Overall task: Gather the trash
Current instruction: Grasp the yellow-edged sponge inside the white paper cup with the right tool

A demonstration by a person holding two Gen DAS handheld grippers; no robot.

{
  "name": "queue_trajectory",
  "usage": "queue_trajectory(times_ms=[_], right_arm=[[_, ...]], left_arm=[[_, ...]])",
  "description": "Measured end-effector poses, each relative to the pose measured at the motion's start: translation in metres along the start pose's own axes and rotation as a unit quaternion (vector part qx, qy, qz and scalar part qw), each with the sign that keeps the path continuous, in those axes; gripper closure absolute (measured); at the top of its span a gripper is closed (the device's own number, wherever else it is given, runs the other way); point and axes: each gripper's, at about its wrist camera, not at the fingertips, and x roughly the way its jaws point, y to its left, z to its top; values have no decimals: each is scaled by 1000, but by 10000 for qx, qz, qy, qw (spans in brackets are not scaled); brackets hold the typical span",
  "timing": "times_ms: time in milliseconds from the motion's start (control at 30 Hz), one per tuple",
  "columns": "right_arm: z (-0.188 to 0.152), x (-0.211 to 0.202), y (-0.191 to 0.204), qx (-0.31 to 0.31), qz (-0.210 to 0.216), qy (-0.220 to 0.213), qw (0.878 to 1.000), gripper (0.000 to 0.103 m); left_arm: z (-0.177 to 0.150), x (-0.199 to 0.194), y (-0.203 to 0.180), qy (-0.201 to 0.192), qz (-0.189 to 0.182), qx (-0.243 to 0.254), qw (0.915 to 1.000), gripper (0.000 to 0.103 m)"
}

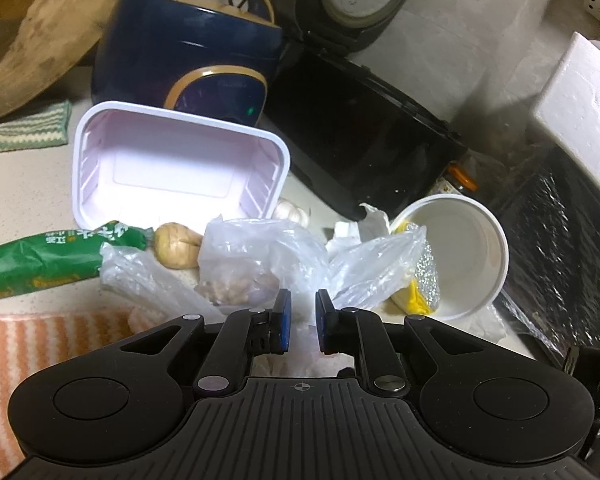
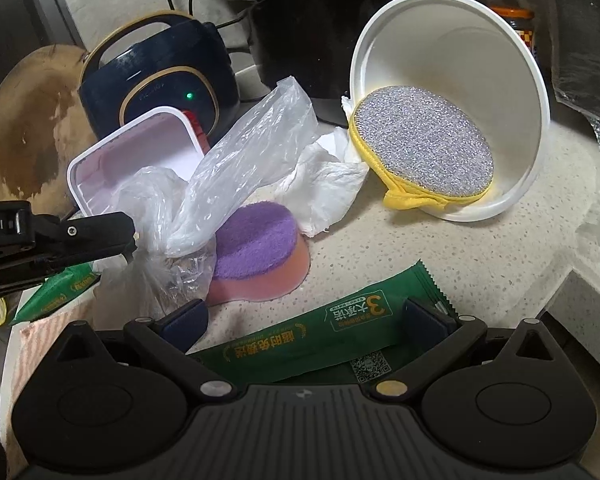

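While the trash is lying strewn across the speckled bench (image 2: 380, 248), the right gripper (image 2: 312, 322) is hovering with its jaws spread wide on either side of a green wrapper (image 2: 332, 332), which lies flat just in front of it; nothing is being pinched yet. The left gripper (image 1: 300, 320) is holding its pads narrowly apart, and I cannot tell whether the thin clear plastic bag (image 1: 260, 256) is caught between them. A white paper bowl (image 2: 460, 100) is lying tipped on its side at the far right, cradling a silver-and-yellow scrubber (image 2: 420, 148), probably dropped there. A pink-lined tray (image 1: 172, 164) is leaning against the blue cooker (image 1: 188, 52). The bench edge is falling away near right, leaving open room around the wrapper; the left side is crowded.
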Motion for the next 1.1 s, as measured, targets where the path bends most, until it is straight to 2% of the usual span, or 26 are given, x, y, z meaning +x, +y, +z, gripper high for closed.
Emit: queue_trajectory(times_ms=[233, 333, 400, 467, 567, 733, 867, 1000, 1067, 1100], right_arm=[[-3, 4, 12, -522, -87, 25, 9986, 0], [3, 1, 9, -490, -3, 148, 9987, 2], [6, -10, 8, -468, -127, -30, 9988, 3], [4, -28, 10, -597, -418, -481, 9962, 3], [1, -47, 11, -773, -953, -914, 9882, 3], [6, -68, 0, -971, -1592, -1270, 9742, 3], [27, -67, -22, -651, -1936, -1380, 9691, 3], [49, -50, -32, -651, -2101, -1369, 9658, 17], [60, -39, -38, -583, -2118, -1275, 9672, 34], [63, -35, -43, -516, -2079, -1192, 9695, 53]], left_arm=[[-2, -3, -1, -55, -270, -26, 9996, 88], [-2, -8, -1, -146, -411, 13, 9990, 88], [-2, -11, 0, -172, -460, 89, 9988, 88], [-3, -9, 1, -132, -493, 161, 9986, 88], [-6, -3, -1, -19, -562, 228, 9982, 88], [-16, 0, -4, 136, -741, 352, 9965, 88], [-19, 1, -1, 331, -785, 373, 9957, 88], [-3, 12, -9, 590, -1349, -39, 9891, 88], [5, 19, -21, 607, -1508, -184, 9865, 88], [8, 23, -28, 615, -1554, -172, 9858, 88]])
